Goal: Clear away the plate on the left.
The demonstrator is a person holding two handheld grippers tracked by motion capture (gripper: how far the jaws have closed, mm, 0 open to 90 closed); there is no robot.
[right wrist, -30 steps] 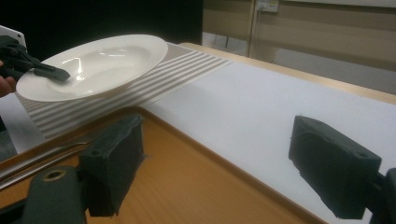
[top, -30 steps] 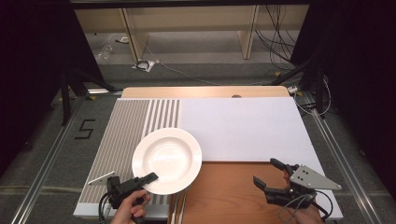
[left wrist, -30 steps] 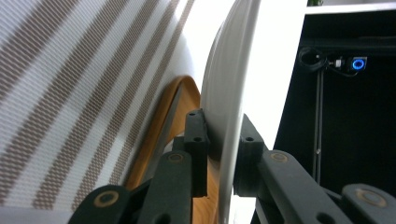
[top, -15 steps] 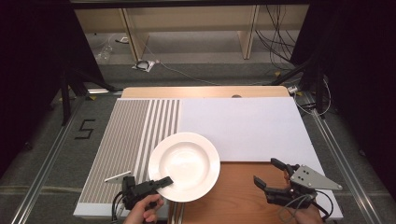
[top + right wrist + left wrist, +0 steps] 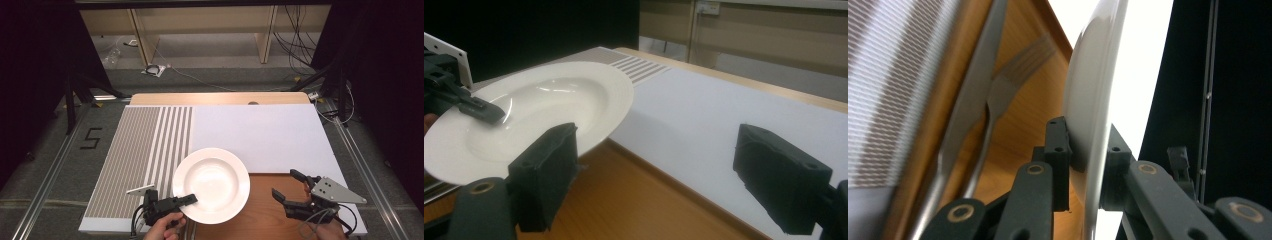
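Near the front edge of the tabletop [image 5: 260, 135], the left tongs [image 5: 186, 200] pinch the rim of a round white deep plate [image 5: 212, 184]. It is held over the wooden board [image 5: 260, 220] and striped mat [image 5: 135, 160]. Under it lie a silver knife [image 5: 968, 115] and fork [image 5: 998, 105]. The right tongs [image 5: 290, 192] are spread wide, holding nothing, just beside the plate.
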